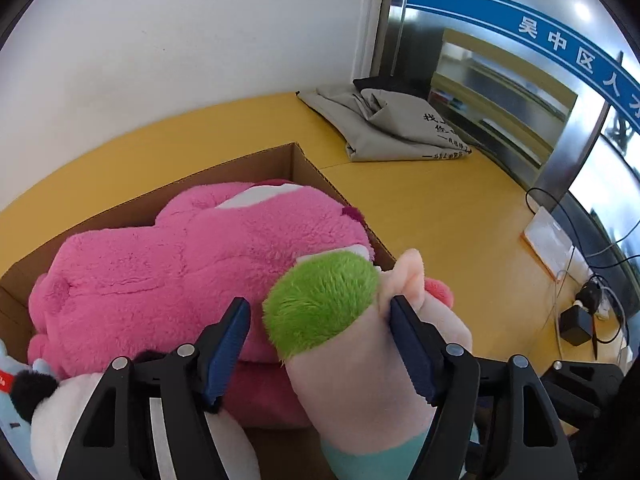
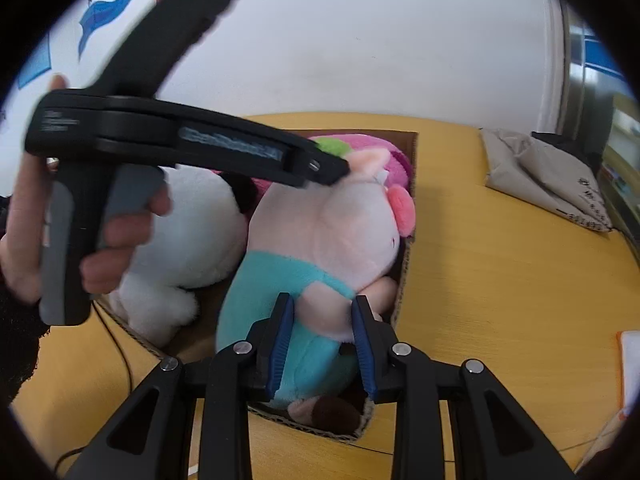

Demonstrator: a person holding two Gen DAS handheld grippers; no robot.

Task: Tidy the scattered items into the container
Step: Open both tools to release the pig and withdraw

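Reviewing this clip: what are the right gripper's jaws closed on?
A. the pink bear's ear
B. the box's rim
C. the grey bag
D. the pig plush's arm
D: in the right wrist view the right gripper pinches the pale pink arm of the pig plush, which lies in the box; the bag lies untouched on the table.

Illumination is bright, even and soft. Glare marks the metal frame [image 1: 404, 36] at far right. Fisheye curvature and black vignetting affect the edges. The person's hand [image 2: 80, 236] and handheld gripper [image 2: 192, 140] at near left are motion-blurred.
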